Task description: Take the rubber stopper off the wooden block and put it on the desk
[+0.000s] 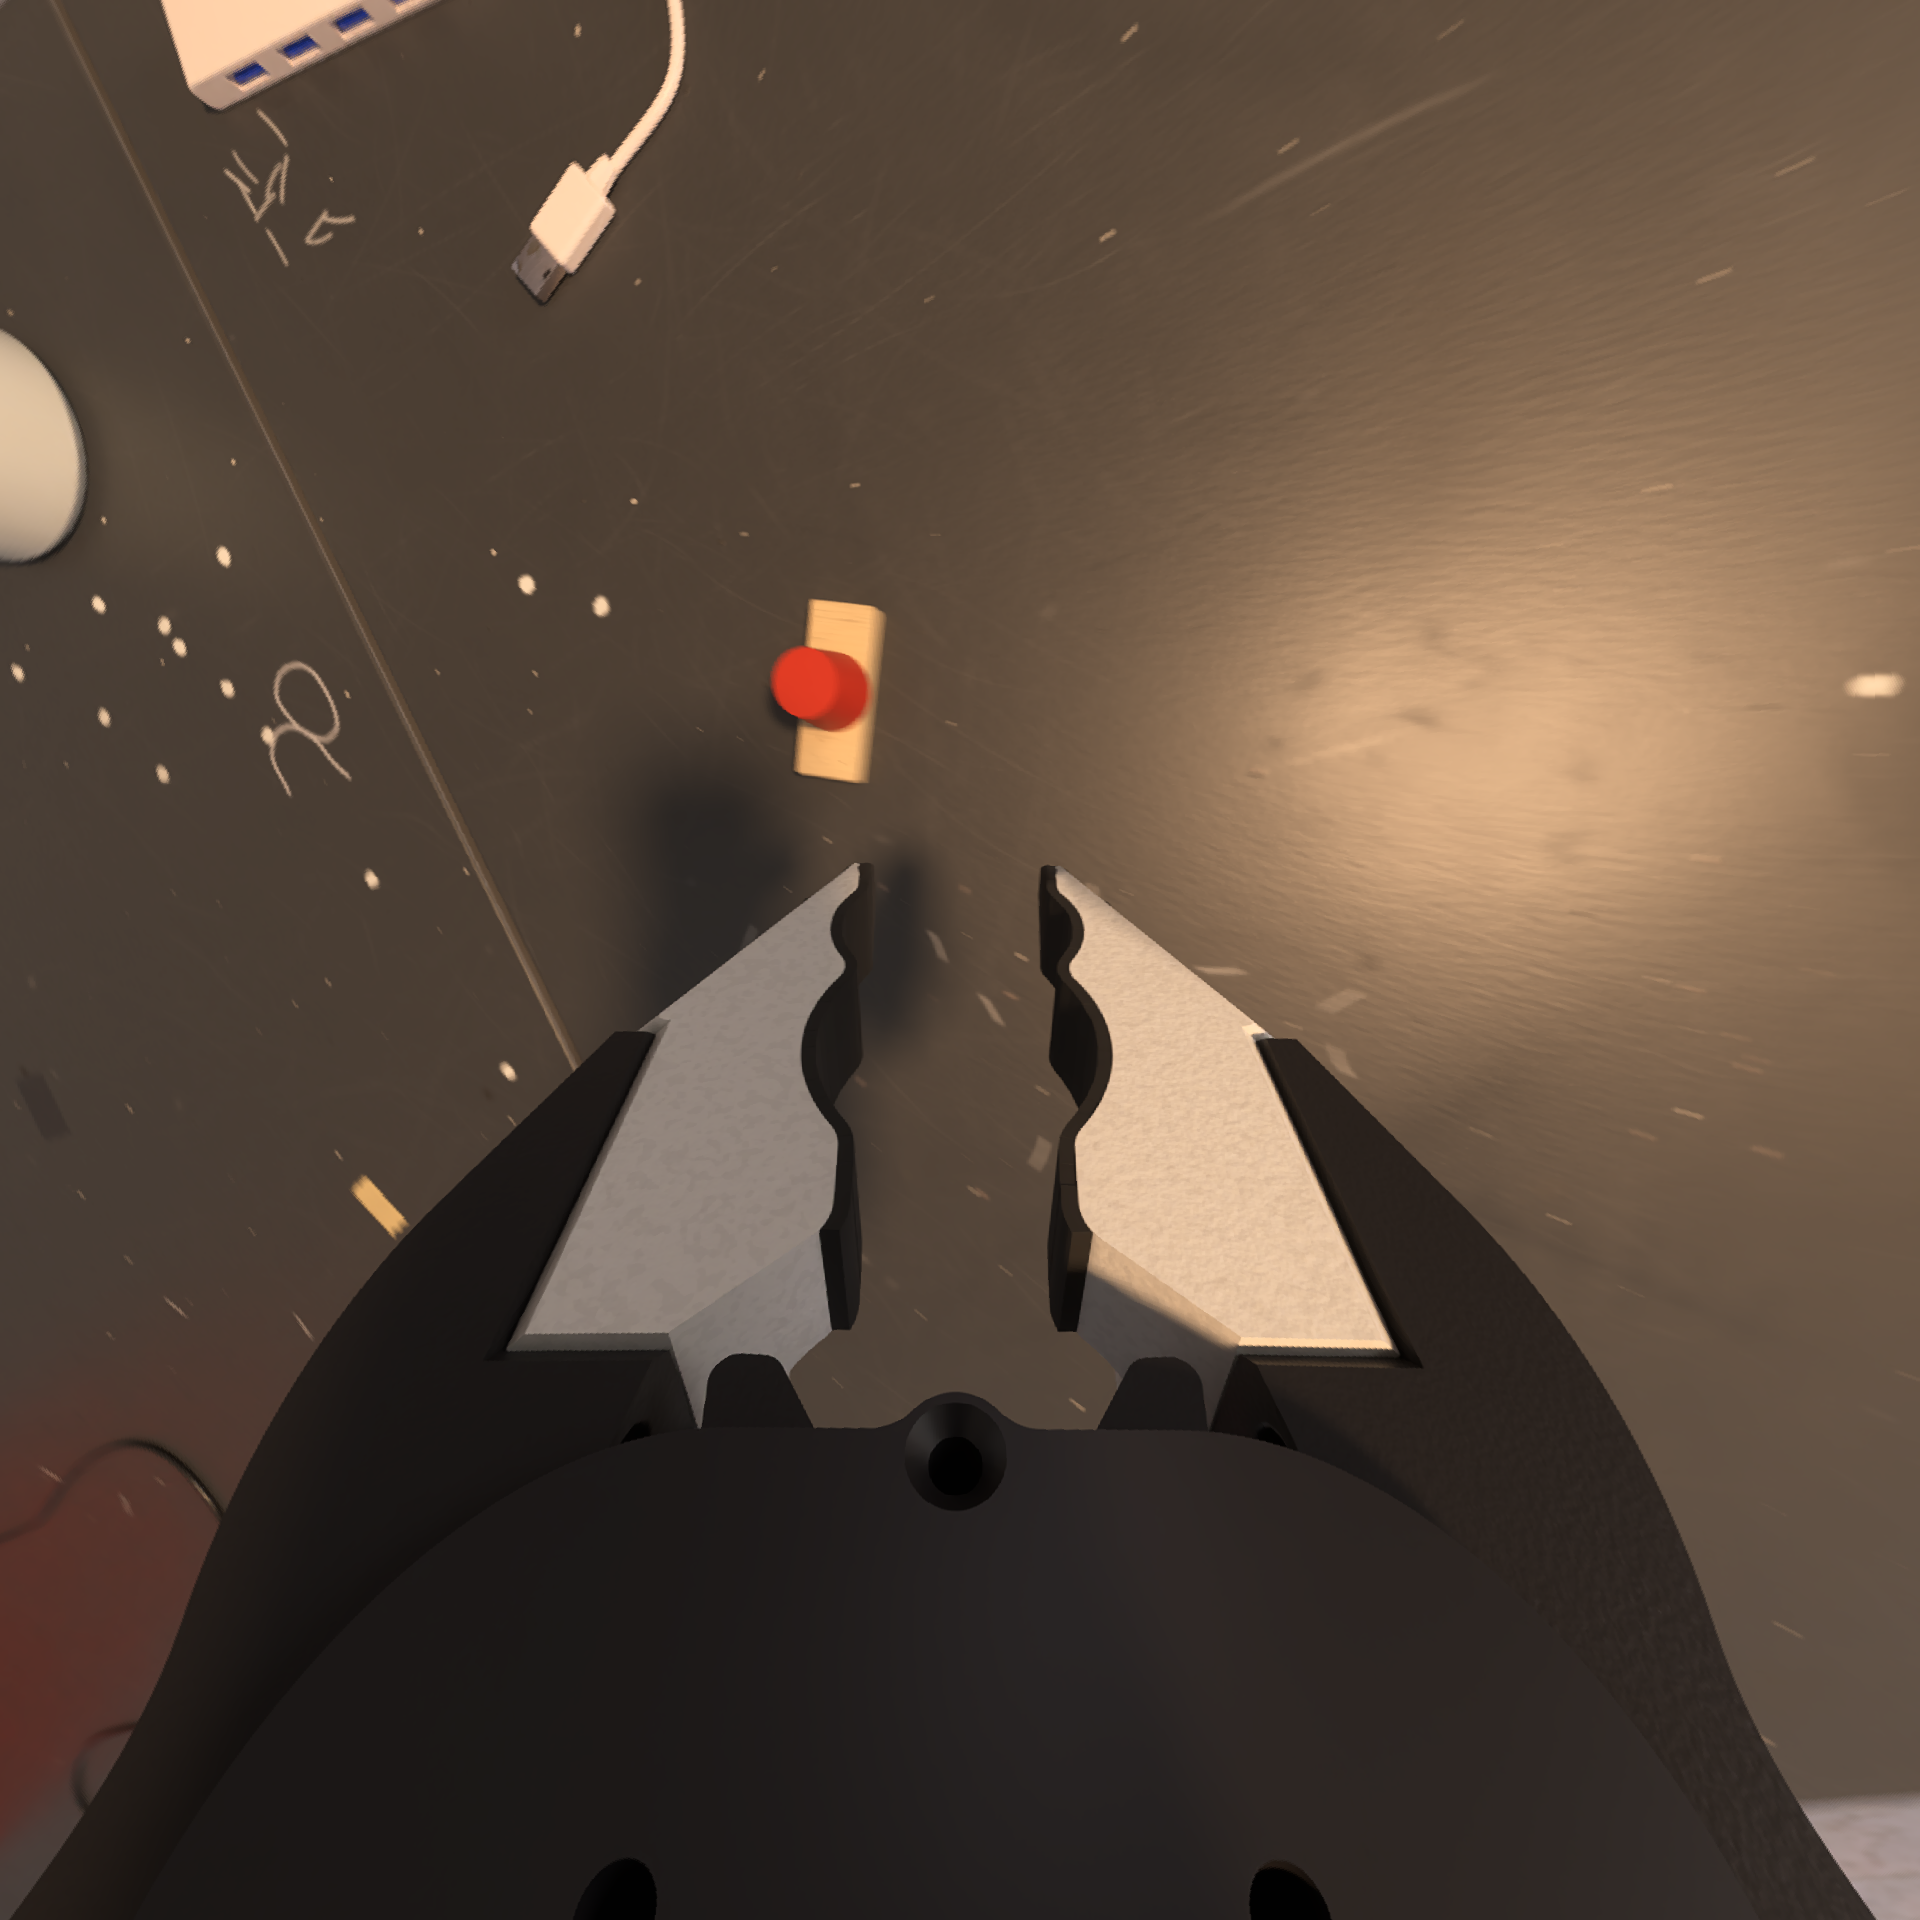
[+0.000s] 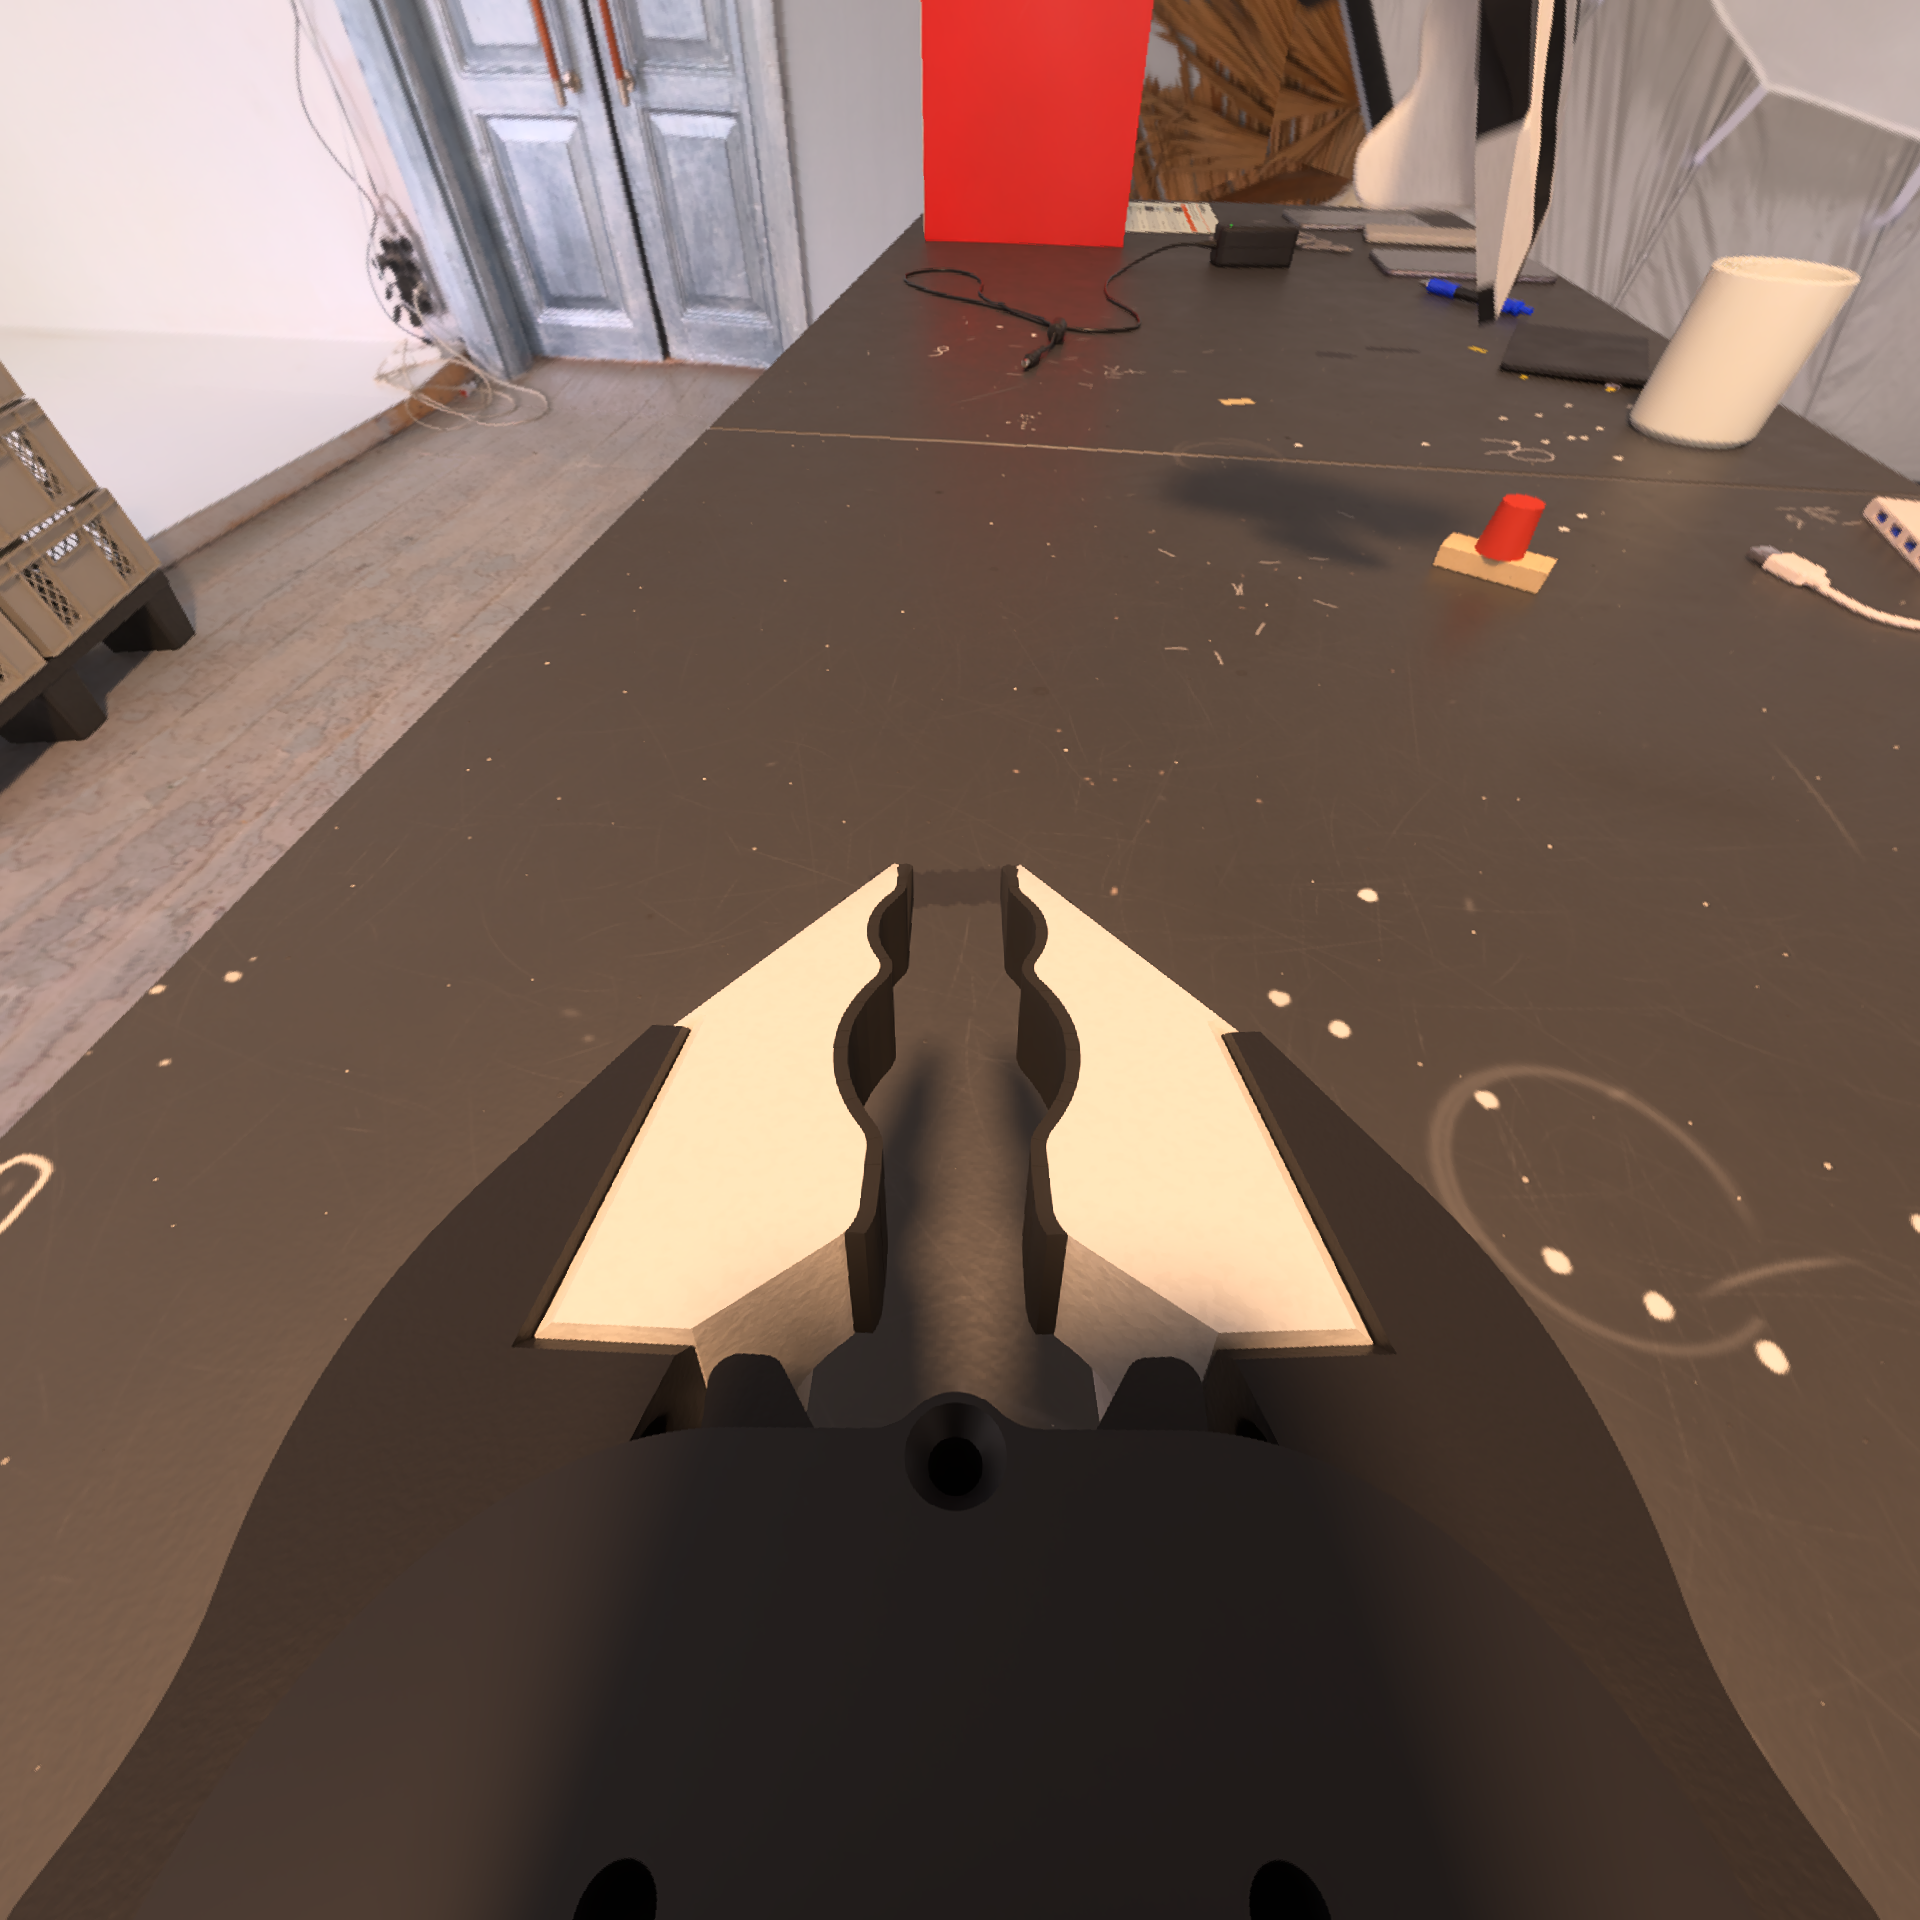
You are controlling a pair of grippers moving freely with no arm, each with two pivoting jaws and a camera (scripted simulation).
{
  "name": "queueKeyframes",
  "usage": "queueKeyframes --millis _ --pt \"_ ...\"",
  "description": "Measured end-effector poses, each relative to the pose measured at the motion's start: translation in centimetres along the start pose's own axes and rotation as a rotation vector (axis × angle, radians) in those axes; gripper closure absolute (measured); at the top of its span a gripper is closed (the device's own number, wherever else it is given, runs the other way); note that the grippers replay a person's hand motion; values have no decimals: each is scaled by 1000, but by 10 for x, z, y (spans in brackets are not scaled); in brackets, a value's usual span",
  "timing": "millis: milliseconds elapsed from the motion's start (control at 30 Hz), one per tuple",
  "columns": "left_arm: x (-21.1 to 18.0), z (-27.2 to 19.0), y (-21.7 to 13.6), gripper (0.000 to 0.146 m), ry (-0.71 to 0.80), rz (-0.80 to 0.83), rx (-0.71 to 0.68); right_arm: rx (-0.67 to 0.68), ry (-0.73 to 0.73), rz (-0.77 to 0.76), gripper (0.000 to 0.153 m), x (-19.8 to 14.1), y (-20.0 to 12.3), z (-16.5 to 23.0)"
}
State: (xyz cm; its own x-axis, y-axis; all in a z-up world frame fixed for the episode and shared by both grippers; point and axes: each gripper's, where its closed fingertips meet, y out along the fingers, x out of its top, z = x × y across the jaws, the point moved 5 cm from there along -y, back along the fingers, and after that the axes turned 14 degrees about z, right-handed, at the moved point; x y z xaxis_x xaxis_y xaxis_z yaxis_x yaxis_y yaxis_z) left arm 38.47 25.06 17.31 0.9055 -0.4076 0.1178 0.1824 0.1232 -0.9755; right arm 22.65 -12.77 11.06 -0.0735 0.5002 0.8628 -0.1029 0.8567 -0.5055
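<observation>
Tapered red rubber stopper (image 2: 1510, 528) atop pale wooden block (image 2: 1494, 564)

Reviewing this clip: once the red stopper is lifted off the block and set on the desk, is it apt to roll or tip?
The stopper looks tapered and stands upright on the block. Set on a flat end, it would probably stay put. Laid on its side, it would likely roll in a curve. It looks small and probably light.

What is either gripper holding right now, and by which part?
Nothing is held. The left gripper is open above the desk, short of the red rubber stopper that sits on the wooden block. The right gripper is open and empty too.
</observation>
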Motion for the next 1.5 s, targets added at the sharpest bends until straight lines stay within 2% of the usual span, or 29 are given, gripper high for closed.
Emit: queueKeyframes --millis 67,167,267,433,600,1100,1267,1500 --pt "9 21 34 110 15 31 18 -1 14 2 136 -2 1 -3" --pt "20 45 69 110 -83 56 -59 1 37 -9 136 -5 0 -8" --pt "27 60 85 112 -121 53 -109 6 65 -17 136 -8 0 -13" --pt "26 63 103 112 -15 121 -144 7 75 -17 136 -10 0 -16" --pt "32 58 112 111 -45 73 -249 11 80 -14 136 -12 1 -17" --pt "35 57 123 109 70 136 -135 25 100 6 136 -17 5 -19" --pt "35 49 121 122 128 131 -92 24 99 10 136 -18 5 -19" --pt "31 53 117 122 103 113 -58 23 99 7 136 -17 5 -19"
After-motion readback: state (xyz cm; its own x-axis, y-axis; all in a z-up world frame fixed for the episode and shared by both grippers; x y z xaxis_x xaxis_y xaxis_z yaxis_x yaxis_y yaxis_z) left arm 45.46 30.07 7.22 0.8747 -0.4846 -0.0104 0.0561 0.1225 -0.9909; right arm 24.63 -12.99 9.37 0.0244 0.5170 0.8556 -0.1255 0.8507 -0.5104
